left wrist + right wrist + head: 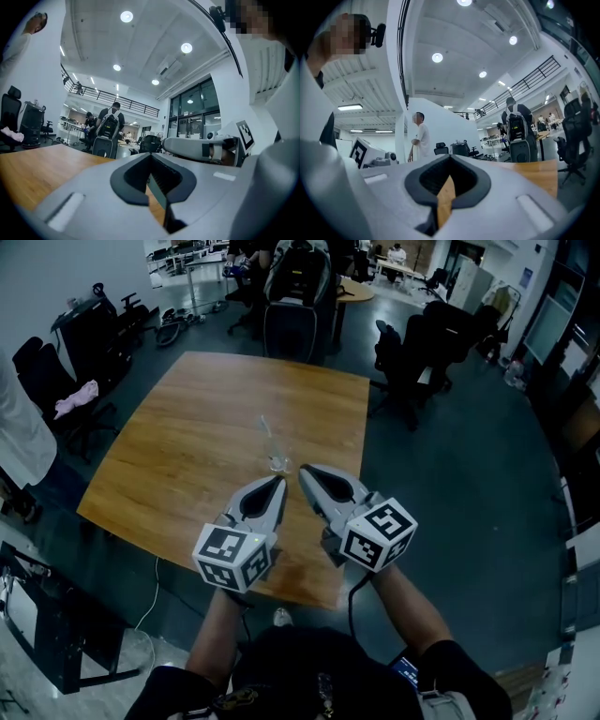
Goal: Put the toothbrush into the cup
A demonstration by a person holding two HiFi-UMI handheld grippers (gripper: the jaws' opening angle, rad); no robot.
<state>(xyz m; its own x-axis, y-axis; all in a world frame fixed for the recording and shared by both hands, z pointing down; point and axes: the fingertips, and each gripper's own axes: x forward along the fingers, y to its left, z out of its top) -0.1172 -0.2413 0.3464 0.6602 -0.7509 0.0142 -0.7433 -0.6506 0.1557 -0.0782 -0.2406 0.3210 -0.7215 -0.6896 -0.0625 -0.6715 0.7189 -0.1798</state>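
A clear cup (277, 463) stands on the wooden table (187, 437), right of its middle. A thin pale toothbrush (266, 431) stands in the cup and leans to the left. Both grippers hover side by side over the table's near edge, just short of the cup and apart from it. My left gripper (279, 482) is shut with nothing in it, and its jaws meet in the left gripper view (151, 157). My right gripper (305, 470) is also shut and empty, as the right gripper view (450, 159) shows. The two gripper tips point toward each other.
Black office chairs stand at the table's far end (298, 306), to its right (412, 362) and to its left (56, 390). A person in white (19, 437) stands at the left edge. A cable (150, 601) lies on the floor near the table's front corner.
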